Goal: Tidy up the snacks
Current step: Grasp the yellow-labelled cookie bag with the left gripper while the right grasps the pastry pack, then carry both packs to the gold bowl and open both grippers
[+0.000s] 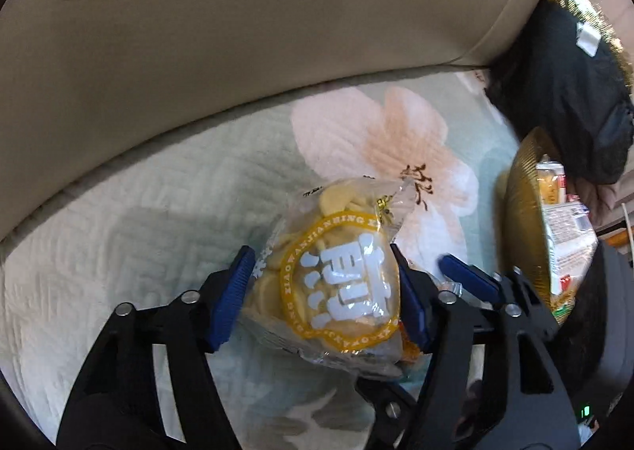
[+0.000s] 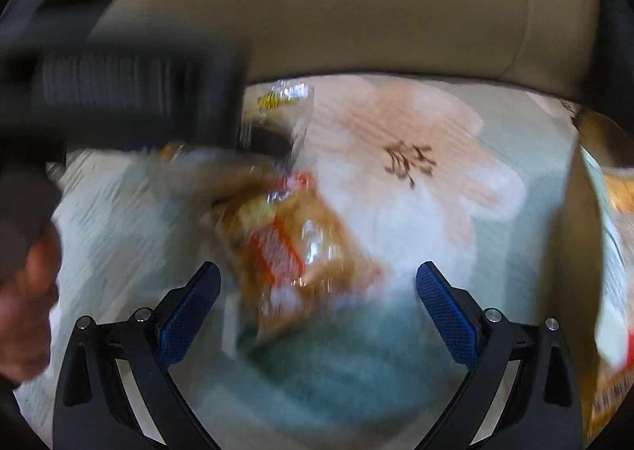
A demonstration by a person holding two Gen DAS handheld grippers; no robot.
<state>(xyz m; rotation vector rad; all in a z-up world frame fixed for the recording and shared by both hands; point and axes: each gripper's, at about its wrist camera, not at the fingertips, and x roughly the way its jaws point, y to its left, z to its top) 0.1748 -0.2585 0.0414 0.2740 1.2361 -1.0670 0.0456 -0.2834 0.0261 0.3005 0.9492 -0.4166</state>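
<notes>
Two blue pads of the left gripper [image 1: 325, 295] pinch a light, crinkly biscuit bag [image 1: 337, 275] mid-body above the quilt [image 1: 119, 236]; contents likely brittle. Right gripper [image 2: 317, 307] spread wide.

seat: pale green quilted cover [image 1: 119, 212], pink flower print | behind: beige sofa backrest [image 1: 257, 14]

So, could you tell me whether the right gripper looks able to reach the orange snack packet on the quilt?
Probably yes: the right gripper is open, and the orange snack packet lies just ahead with nothing between, though the view is blurred.
</notes>
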